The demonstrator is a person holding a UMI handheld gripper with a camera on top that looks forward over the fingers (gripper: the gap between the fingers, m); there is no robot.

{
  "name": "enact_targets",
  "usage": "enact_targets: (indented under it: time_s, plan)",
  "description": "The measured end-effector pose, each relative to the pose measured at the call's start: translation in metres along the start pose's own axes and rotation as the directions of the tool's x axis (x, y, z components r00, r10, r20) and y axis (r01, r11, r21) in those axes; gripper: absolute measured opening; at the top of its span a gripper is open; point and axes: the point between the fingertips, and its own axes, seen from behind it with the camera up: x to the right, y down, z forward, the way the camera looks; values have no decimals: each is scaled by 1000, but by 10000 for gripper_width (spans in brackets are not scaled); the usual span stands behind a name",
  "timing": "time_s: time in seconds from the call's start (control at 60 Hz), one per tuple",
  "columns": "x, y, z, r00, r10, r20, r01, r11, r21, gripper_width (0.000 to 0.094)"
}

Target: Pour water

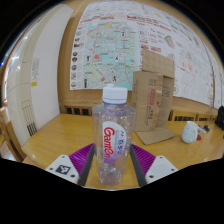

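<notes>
A clear plastic water bottle (113, 130) with a white cap and a red-lettered label stands upright between my fingers, its cap on. My gripper (113, 162) is shut on the bottle's lower half. The magenta pads (80, 160) press against both of its sides. The bottle's base shows just above the wooden table (55, 135); I cannot tell whether it touches the table. No cup or glass shows near the bottle.
An open cardboard box (153, 100) stands on the table behind the bottle to the right. A small white object (190, 131) sits further right. A large map poster (115, 45) hangs on the wall beyond. A wooden chair (10, 140) is at the left.
</notes>
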Motion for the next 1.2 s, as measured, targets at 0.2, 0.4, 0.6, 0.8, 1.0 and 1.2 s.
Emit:
enact_targets:
  time_s: [0.2,0.4,0.6,0.8,1.0,1.2]
  plan:
    - [-5,-5,13,999,-29,26,28,998,58,451]
    - [-14,-16,7,995,-8,104,0,997,82,334]
    - [-2,-105,-22,952,146,267,-196,966,170,333]
    - [65,-216,-37,714,459,529,-596,794,115,331]
    - [164,-272,-21,66,725,685,-919,312,-241,330]
    - [274,-248,30,-461,672,579,-866,-200,-458,329]
